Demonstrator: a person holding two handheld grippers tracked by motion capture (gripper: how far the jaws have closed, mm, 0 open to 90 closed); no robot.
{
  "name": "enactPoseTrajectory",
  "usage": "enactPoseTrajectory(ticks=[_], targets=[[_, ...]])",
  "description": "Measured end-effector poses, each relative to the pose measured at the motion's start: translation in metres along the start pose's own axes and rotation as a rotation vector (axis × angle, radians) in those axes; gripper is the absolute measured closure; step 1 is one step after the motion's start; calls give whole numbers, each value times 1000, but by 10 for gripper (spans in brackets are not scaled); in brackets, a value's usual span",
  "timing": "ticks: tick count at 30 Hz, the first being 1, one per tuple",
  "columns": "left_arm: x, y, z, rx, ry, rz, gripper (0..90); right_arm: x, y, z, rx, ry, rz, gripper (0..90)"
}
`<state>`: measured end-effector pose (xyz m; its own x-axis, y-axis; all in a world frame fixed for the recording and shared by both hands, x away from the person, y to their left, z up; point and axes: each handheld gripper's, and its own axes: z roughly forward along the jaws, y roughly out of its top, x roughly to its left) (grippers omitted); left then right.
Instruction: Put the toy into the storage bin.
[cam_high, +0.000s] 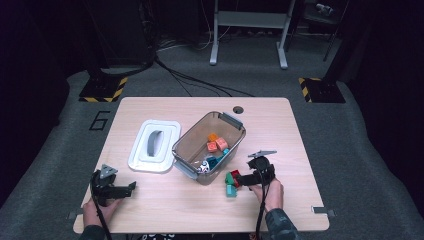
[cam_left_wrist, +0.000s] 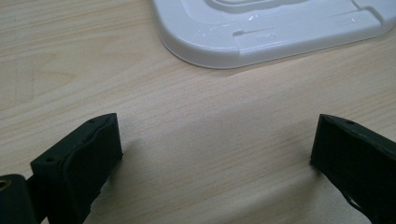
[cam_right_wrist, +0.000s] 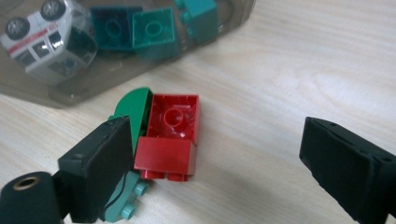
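Wooden table (cam_right_wrist: 299, 65): red brick (cam_right_wrist: 169, 135) tipped over, studs twd camera.

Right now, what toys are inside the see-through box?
Inside the see-through box lie orange blocks, teal blocks and a white toy car on its side. Anything lying beneath them is covered and cannot be made out.

A red brick (cam_right_wrist: 170, 135) lies at the centre of the right gripper view, with a dark green rounded piece (cam_right_wrist: 133, 112) at its left and a pale teal brick (cam_right_wrist: 123, 205) at lower left. The smoky translucent bin (cam_high: 200, 137) holds teal bricks (cam_right_wrist: 154, 30), orange blocks (cam_high: 216, 143) and a white toy van (cam_right_wrist: 44, 39) with a red stripe. The lid (cam_high: 154, 145) is white with a grey handle; the table (cam_high: 300, 145) is pale wood-grain. Both grippers' jaws are black.
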<state>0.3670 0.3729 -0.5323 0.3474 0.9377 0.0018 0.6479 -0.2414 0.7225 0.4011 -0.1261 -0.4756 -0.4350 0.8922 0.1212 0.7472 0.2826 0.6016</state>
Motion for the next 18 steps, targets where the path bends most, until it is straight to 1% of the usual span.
enactPoseTrajectory(ticks=[4, 7, 8, 9, 10, 11, 13, 14, 15, 18], targets=[[0, 0, 0, 4, -3, 0, 17, 4, -6, 4, 4, 12, -11, 151], [0, 0, 0, 0, -1, 2, 17, 6, -9, 7, 4, 13, -23, 209], [0, 0, 0, -1, 0, 1, 17, 8, -11, 8, 1, 7, -20, 258], [0, 0, 0, 1, -2, 2, 17, 7, -11, 8, -1, 9, -26, 273], [0, 0, 0, 3, -3, 1, 17, 8, -12, 8, 4, 19, -19, 283], [0, 0, 0, 0, -1, 2, 17, 8, -12, 9, 9, 17, -32, 320], [0, 0, 0, 0, 0, 2, 17, 9, -13, 8, 13, 15, -26, 374], [0, 0, 0, 6, -5, 0, 17, 8, -13, 9, 13, 15, -36, 408], [0, 0, 0, 2, -3, 2, 17, 8, -13, 8, 17, 14, -32, 441], [0, 0, 0, -1, 0, 1, 17, 8, -13, 8, 21, 12, -52, 515]])
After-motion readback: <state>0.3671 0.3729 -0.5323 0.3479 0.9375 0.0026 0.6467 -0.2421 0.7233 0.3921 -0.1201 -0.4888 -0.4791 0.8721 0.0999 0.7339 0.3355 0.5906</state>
